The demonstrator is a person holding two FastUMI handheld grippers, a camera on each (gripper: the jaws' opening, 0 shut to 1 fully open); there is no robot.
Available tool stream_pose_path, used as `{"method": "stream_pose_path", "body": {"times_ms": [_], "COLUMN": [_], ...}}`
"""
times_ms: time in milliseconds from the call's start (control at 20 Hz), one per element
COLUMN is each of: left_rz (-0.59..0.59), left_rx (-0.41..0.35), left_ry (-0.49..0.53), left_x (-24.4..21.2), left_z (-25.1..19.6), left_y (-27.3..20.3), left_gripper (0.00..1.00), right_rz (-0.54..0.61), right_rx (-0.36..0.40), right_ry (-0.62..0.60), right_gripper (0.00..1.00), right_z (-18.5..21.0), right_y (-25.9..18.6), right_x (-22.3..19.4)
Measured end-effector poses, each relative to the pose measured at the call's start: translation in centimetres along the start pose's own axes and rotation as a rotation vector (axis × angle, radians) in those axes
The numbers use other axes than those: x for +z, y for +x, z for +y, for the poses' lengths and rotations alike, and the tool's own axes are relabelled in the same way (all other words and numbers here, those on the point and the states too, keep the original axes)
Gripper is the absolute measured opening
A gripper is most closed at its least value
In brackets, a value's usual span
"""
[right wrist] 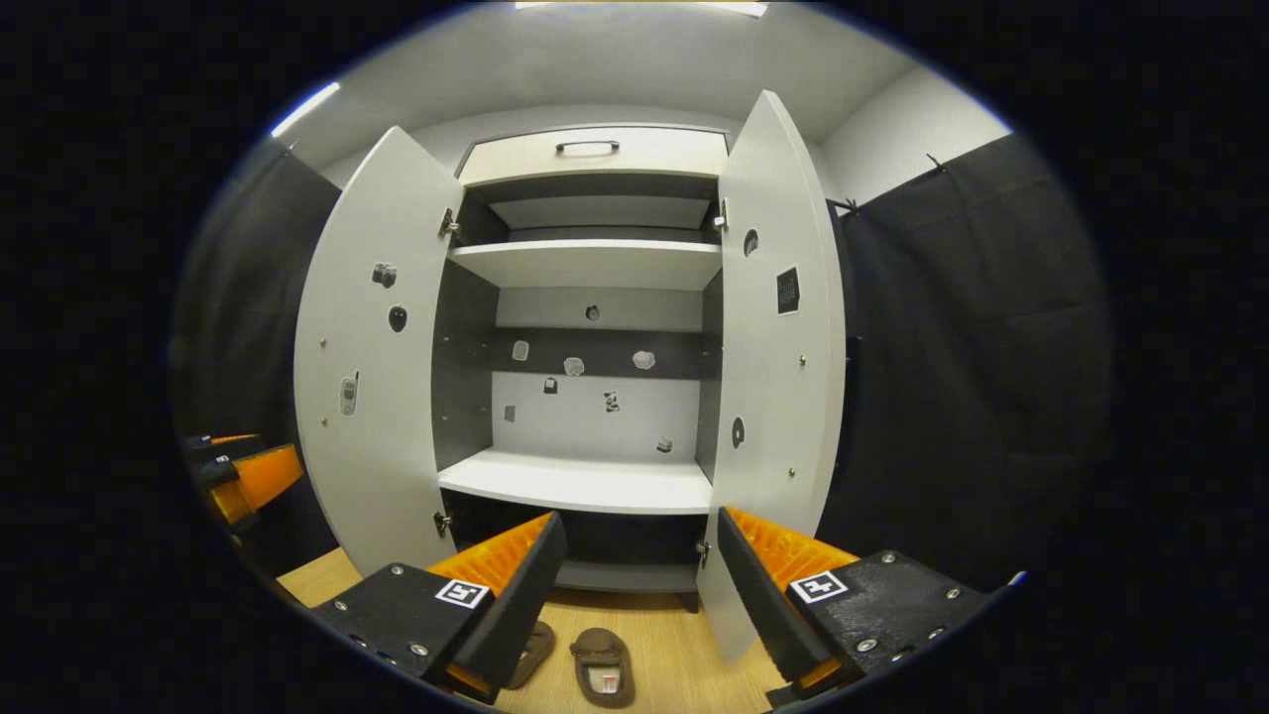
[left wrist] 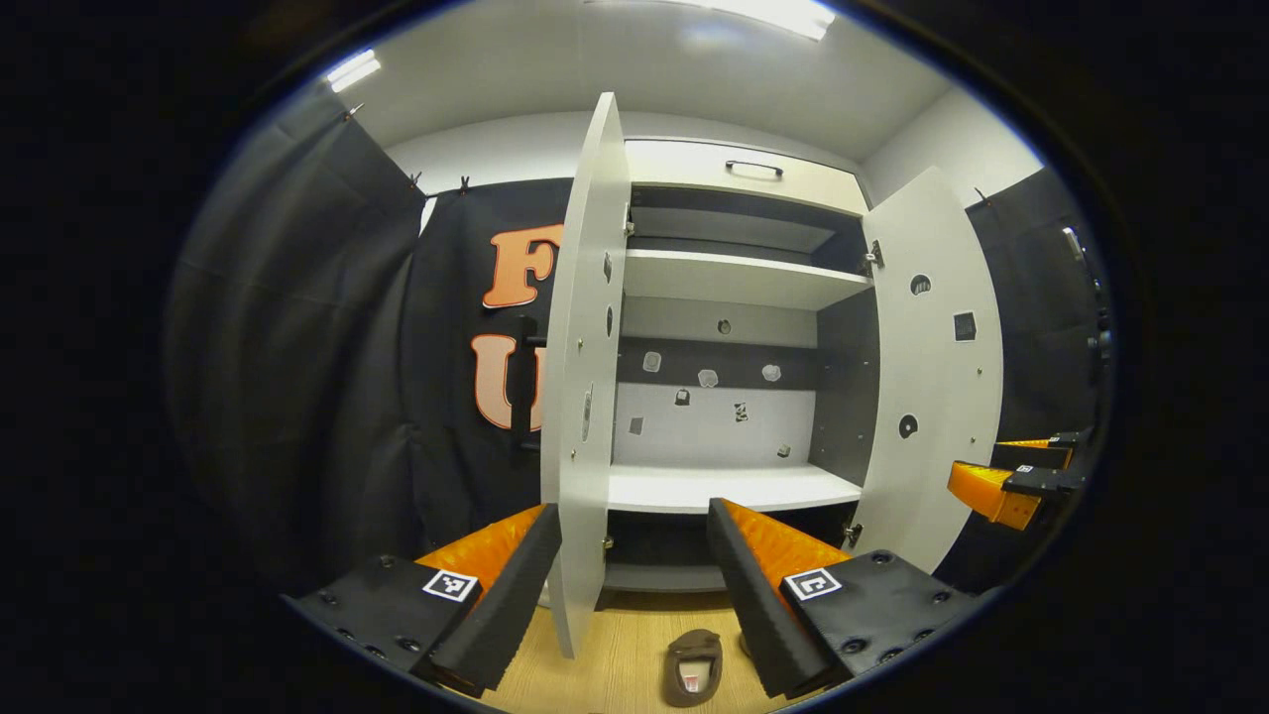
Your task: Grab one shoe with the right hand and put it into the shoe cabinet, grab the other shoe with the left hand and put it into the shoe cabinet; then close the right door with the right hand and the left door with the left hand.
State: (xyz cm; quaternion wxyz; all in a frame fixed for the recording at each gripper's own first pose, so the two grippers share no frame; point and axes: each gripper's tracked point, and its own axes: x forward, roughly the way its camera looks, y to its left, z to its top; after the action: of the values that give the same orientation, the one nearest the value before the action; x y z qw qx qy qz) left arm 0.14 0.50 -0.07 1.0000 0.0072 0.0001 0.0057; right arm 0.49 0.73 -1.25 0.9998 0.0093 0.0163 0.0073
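Observation:
A brown shoe (left wrist: 692, 666) lies on the wooden floor in front of the white shoe cabinet (left wrist: 729, 486), low between my left gripper's fingers. In the right gripper view that shoe (right wrist: 603, 666) lies beside a second shoe (right wrist: 530, 650), which is half hidden behind my finger. Both cabinet doors stand open: the left door (right wrist: 372, 367) and the right door (right wrist: 778, 377). The lower shelf (right wrist: 585, 481) is bare. My left gripper (left wrist: 633, 508) is open and holds nothing. My right gripper (right wrist: 640, 516) is open too, above the shoes and facing the cabinet.
The left door's edge (left wrist: 585, 397) stands close in front of my left gripper. An upper shelf (right wrist: 590, 263) and a drawer with a handle (right wrist: 587, 149) sit higher up. Black cloth walls flank the cabinet. The right gripper (left wrist: 1001, 486) appears at the far right of the left gripper view.

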Motion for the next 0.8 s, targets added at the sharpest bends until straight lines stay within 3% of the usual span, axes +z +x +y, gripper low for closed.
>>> {"method": "stream_pose_path", "body": {"times_ms": [150,300,350,400,800], "left_rz": [0.01,0.021,0.021,0.023,0.044], "left_rx": [-0.008,-0.016,-0.017,-0.019,-0.013], "left_ry": [0.002,-0.005,-0.006,-0.007,0.002], "left_x": [-0.5,-0.7,-0.9,-0.9,-1.9], "left_z": [-0.2,-0.4,-0.4,-0.4,-0.3], "left_y": [0.1,0.1,0.1,0.3,0.2], "left_gripper": [0.99,0.94,0.96,0.94,0.94], "right_rz": [0.004,0.051,0.074,0.098,0.271], "right_rx": [-0.004,0.006,0.011,0.014,0.034], "right_ry": [-0.005,0.017,0.028,0.035,0.031], "right_gripper": [0.94,0.94,0.98,0.94,0.95], "right_z": [-0.1,0.2,0.2,0.3,0.9], "right_y": [0.3,0.6,0.8,1.0,3.1], "right_x": [-0.5,-2.6,-3.6,-4.7,-16.6]}}
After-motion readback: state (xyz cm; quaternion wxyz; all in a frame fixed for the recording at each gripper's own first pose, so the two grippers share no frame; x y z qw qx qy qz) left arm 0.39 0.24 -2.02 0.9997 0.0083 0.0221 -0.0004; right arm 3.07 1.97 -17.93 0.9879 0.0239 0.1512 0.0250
